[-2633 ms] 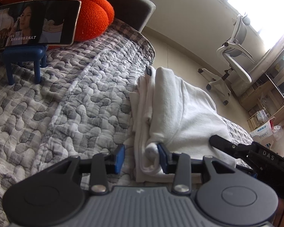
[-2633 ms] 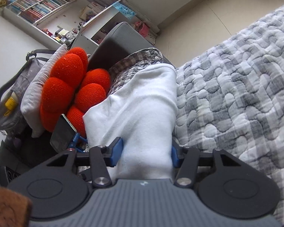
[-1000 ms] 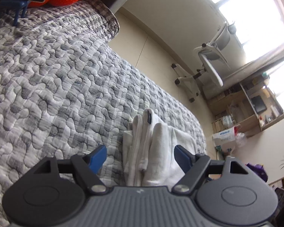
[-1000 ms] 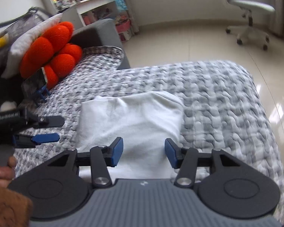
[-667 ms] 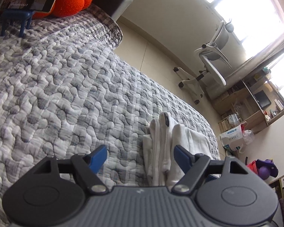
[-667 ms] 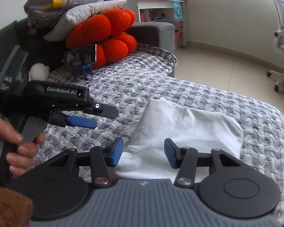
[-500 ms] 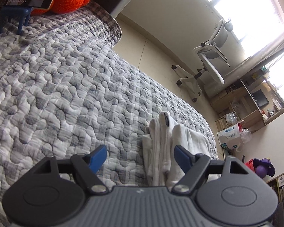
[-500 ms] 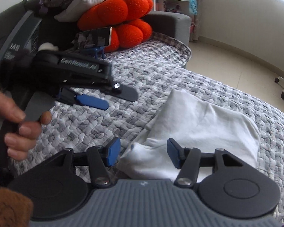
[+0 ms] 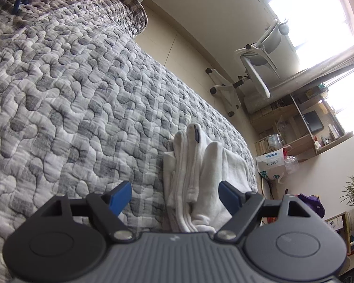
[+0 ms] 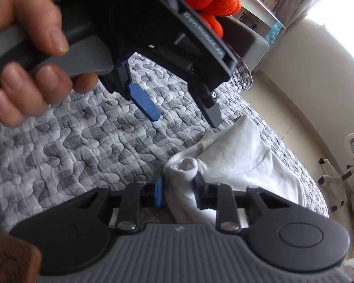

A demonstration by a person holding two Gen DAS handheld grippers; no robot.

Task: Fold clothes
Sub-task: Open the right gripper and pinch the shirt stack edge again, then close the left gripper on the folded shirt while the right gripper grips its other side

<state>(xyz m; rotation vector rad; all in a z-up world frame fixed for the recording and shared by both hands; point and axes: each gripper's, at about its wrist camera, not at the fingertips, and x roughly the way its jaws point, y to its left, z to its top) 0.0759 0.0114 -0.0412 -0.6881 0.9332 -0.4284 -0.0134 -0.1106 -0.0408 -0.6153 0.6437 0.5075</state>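
Raised lettering ran along the side plate of the left gripper (image 10: 184, 108) in the right wrist view; it appeared to read "GenRobot.AI", though blur left some letters uncertain. A white bag (image 9: 272, 164) on the floor carried dark printed characters, too small to read. No other text was legible.
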